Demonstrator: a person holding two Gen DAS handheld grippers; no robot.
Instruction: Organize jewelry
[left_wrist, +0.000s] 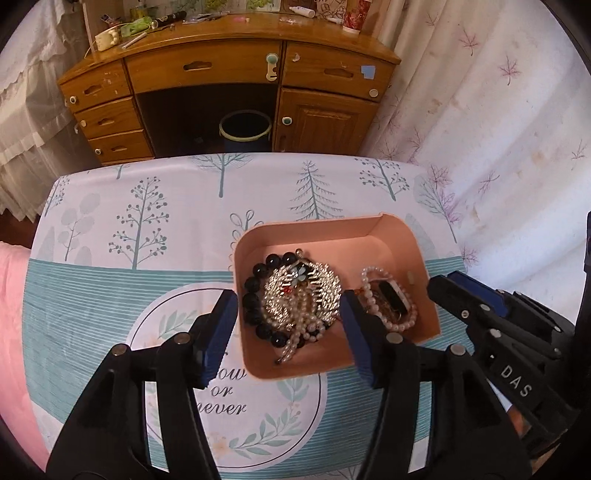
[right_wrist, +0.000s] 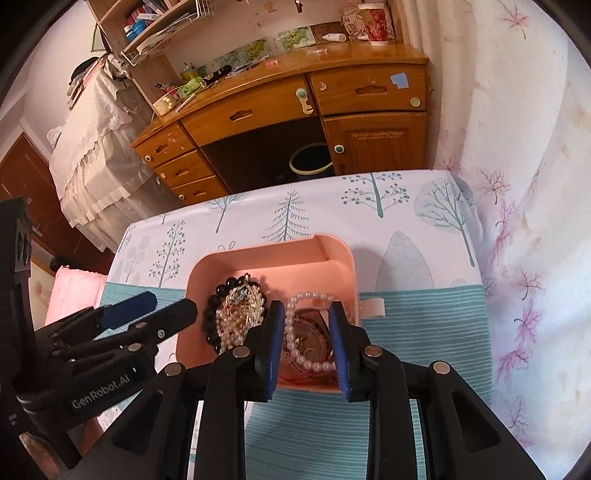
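Observation:
A pink open box (left_wrist: 391, 236) (right_wrist: 343, 258) sits on the tree-print tablecloth. It holds a black bead bracelet (left_wrist: 255, 286) (right_wrist: 212, 314), a gold sparkly brooch-like piece (left_wrist: 306, 291) (right_wrist: 243, 306), pearl strands (left_wrist: 373, 277) (right_wrist: 310, 297) and a dark watch-like piece (left_wrist: 393, 297). My left gripper (left_wrist: 290, 310) is open above the box's near-left part, straddling the black beads and gold piece. My right gripper (right_wrist: 306, 321) is partly open over the box's near-right part, with pearls between its fingers, not clamped. Each gripper shows in the other's view: the right (left_wrist: 480, 306), the left (right_wrist: 147, 314).
A wooden desk (left_wrist: 229, 74) (right_wrist: 295, 107) with drawers stands beyond the table, with a dark bin (left_wrist: 245, 131) under it. A curtain (left_wrist: 498, 129) hangs at the right. A small white piece (right_wrist: 373, 308) lies right of the box. Pink cloth (left_wrist: 11, 332) lies at the left.

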